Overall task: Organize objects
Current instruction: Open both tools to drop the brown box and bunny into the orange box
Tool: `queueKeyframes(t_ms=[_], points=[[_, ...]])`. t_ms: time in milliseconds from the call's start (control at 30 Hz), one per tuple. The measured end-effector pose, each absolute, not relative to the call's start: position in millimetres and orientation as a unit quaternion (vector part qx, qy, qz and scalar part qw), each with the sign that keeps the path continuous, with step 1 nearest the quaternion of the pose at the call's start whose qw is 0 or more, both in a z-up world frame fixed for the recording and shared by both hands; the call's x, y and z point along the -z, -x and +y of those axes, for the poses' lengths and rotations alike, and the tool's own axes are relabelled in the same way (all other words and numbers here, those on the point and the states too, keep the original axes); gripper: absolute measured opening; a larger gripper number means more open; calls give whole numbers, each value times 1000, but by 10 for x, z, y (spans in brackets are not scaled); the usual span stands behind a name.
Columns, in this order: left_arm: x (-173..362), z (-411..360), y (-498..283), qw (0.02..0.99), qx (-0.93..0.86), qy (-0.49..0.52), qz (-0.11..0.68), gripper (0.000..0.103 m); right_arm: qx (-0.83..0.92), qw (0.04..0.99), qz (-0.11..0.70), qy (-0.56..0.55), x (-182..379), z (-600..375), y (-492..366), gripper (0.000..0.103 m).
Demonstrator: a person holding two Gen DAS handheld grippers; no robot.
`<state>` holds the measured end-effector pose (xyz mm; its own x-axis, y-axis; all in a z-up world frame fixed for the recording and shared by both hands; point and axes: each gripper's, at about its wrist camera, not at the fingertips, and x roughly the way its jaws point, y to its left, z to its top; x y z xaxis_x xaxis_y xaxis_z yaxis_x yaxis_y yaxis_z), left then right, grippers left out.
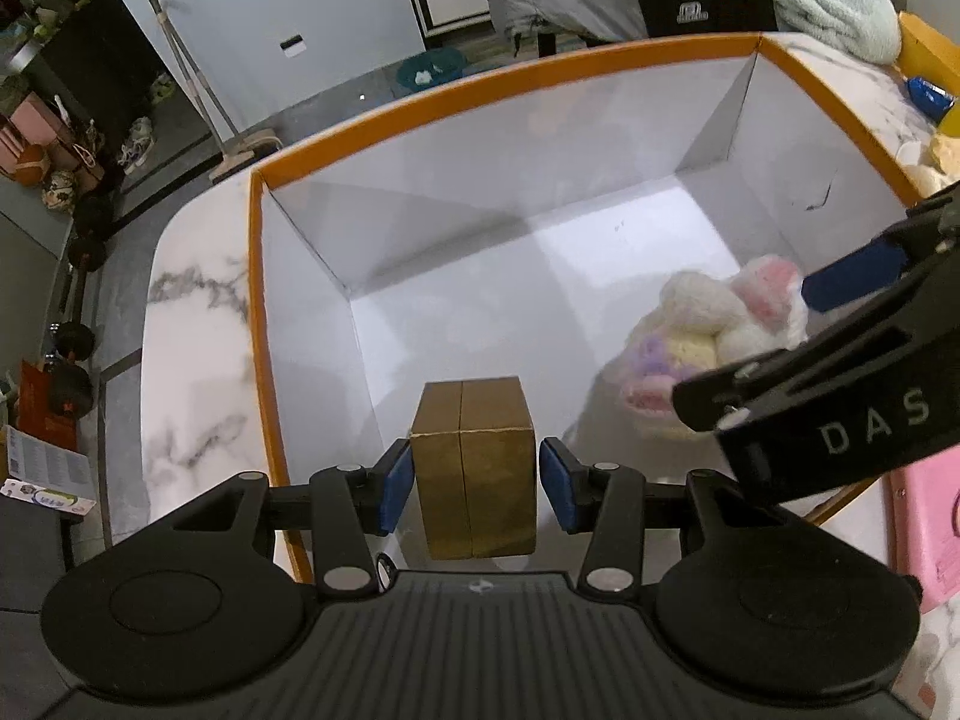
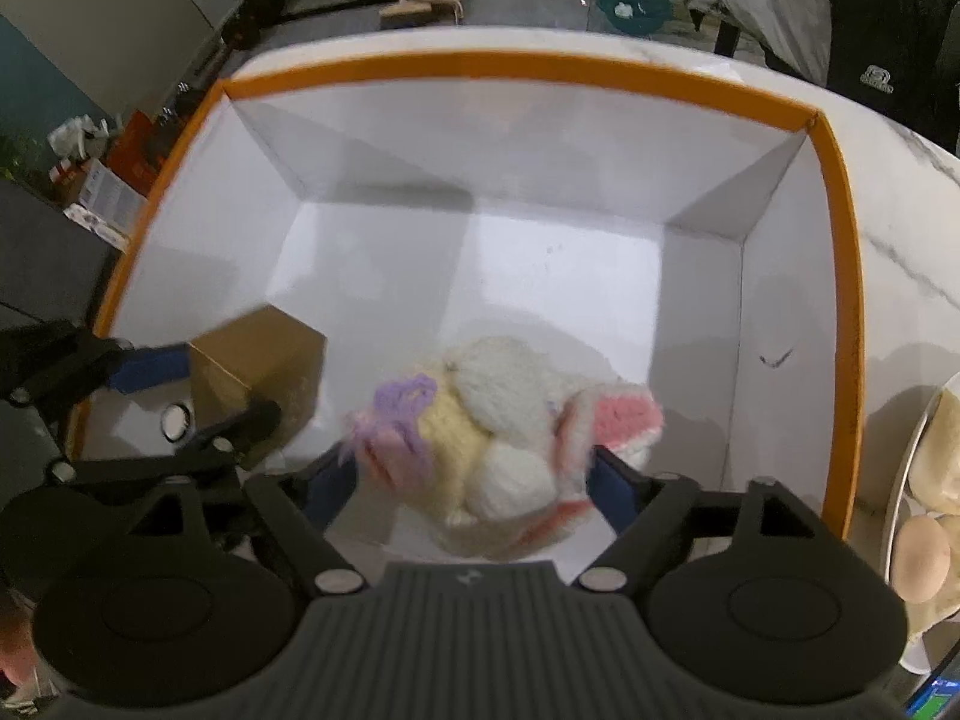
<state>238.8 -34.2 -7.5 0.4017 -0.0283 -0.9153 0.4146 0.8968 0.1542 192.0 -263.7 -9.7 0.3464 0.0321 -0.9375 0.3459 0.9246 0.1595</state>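
**Both grippers over the orange-rimmed box, each with an item between its pads**

The left gripper (image 1: pixel 475 483) hangs over the near left corner of the box, its blue pads (image 1: pixel 396 486) standing a little off either side of a gold-brown carton (image 1: pixel 474 468). A thin gap shows at each pad, so the jaws are parted and not pressing the carton. In the right wrist view the carton (image 2: pixel 258 372) sits low in the box's left corner, though whether it rests on the floor is hard to tell from either view.

The right gripper (image 2: pixel 474 489) is over the near right part of the box with a plush toy (image 2: pixel 498 444) between its blue pads (image 2: pixel 612 489). The toy is white and cream with pink ears and a purple patch. The picture is blurred here; the pads seem to be against the toy's sides, but a firm grip cannot be confirmed. From the left wrist view the same toy (image 1: pixel 714 336) lies beside the right gripper's fingers (image 1: pixel 852 276).

The box (image 2: pixel 528 69) has an orange rim and white inner walls and floor. It stands on a white marble-patterned table (image 1: pixel 192 312). To the right of the box a plate (image 2: pixel 900 480) holds an egg (image 2: pixel 921 558). Beyond the table, a broom (image 1: pixel 198 90) leans against the wall and a teal bowl (image 2: pixel 636 9) sits on the floor.
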Motion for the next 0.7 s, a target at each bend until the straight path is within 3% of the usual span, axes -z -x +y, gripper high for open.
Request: queueKeyframes(t_ms=[700], points=[[-534, 13, -1764, 852, 174, -183, 458, 56, 67, 850, 502, -144, -602, -2511, -1168, 91]])
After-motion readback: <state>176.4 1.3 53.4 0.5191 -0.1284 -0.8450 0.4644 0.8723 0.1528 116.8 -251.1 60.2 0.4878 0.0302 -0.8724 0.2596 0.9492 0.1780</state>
